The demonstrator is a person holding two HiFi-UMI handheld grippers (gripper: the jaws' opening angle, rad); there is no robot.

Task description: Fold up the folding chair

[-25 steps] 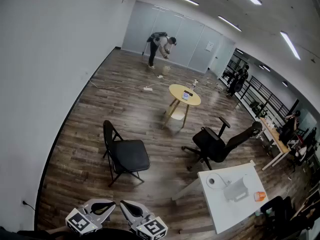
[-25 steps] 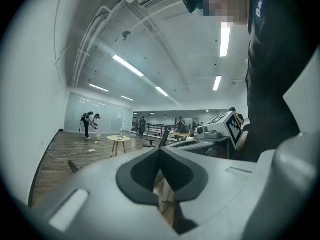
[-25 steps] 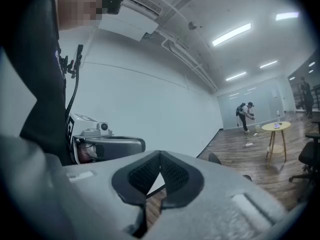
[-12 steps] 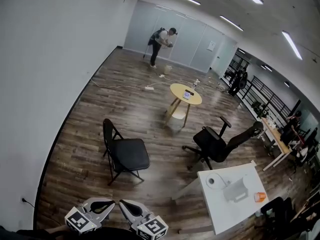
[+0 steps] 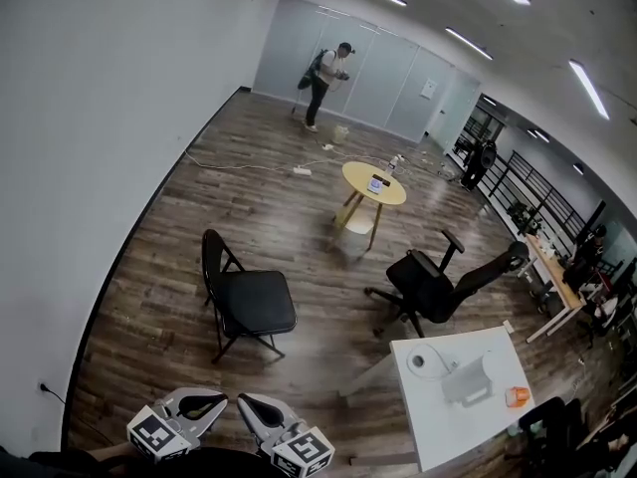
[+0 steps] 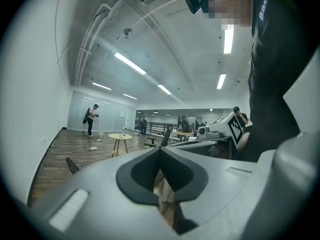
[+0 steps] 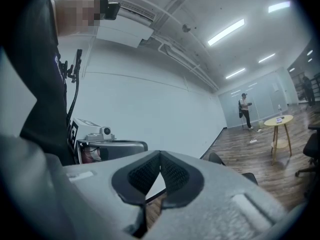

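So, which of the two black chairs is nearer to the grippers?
The folding chair on thin legs; the wheeled office chair stands farther, to its right.

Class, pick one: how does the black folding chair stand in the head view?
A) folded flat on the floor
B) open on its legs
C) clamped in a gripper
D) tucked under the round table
B: the folding chair stands open on the floor, seat level, well apart from the round table.

White lettering runs down a person's dark top, high and right of the left gripper. It begins "Ba"; the rest is unclear. The marker cube beside it bears only square patterns.
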